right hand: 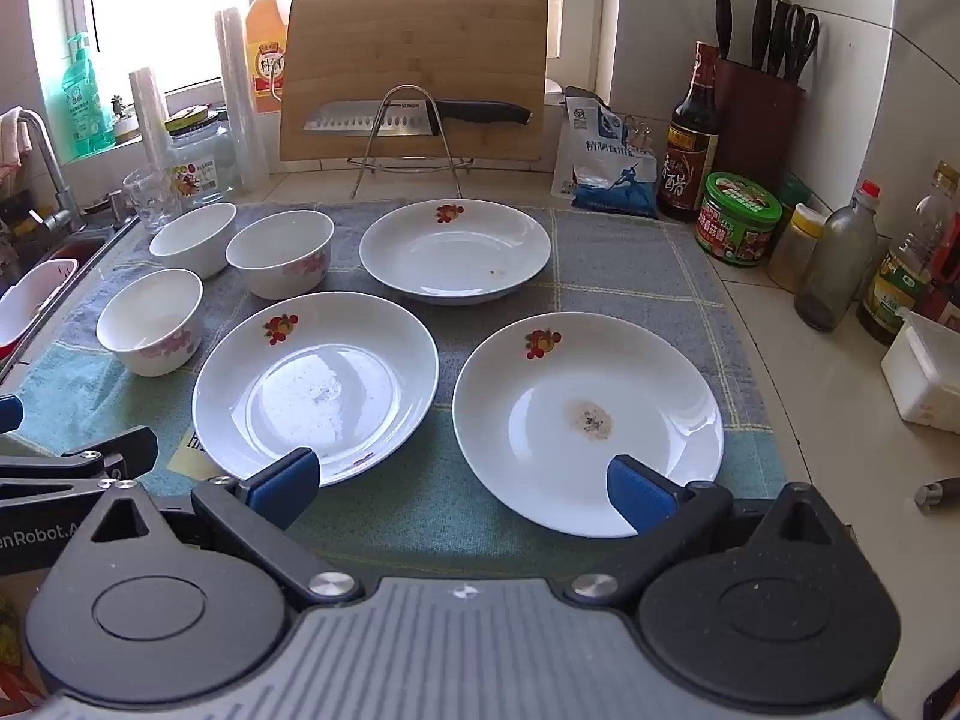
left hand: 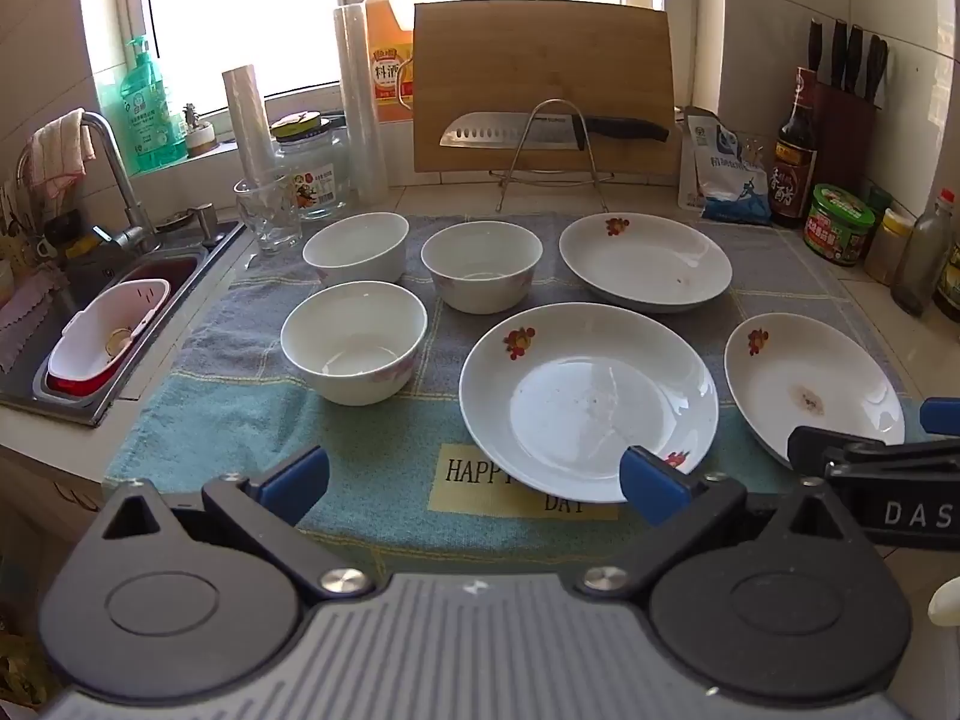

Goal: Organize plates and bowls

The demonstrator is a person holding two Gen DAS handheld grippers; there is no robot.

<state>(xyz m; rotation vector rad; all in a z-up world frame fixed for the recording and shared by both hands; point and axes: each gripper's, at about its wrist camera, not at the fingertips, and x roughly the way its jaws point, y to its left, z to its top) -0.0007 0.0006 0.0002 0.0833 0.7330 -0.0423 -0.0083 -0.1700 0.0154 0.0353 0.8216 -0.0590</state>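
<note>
Three white plates with a red fruit print lie on a towel: a near middle plate [left hand: 588, 402] [right hand: 315, 384], a near right plate [left hand: 813, 384] [right hand: 588, 420] with a brown stain, and a far plate [left hand: 645, 261] [right hand: 455, 251]. Three white bowls stand to the left: a near bowl [left hand: 354, 342] [right hand: 150, 321], a far left bowl [left hand: 356, 246] [right hand: 193, 239] and a far middle bowl [left hand: 482, 267] [right hand: 279, 252]. My left gripper [left hand: 474, 483] is open and empty at the towel's near edge. My right gripper [right hand: 462, 480] is open and empty, between the two near plates.
The blue-grey towel [left hand: 252, 414] covers the counter. A sink [left hand: 90, 324] with a red-white basket lies at left. A cutting board [left hand: 540, 84], knife and rack stand behind. A glass [left hand: 267, 216], jar and rolls stand at back left. Bottles and jars [right hand: 738, 219] line the right wall.
</note>
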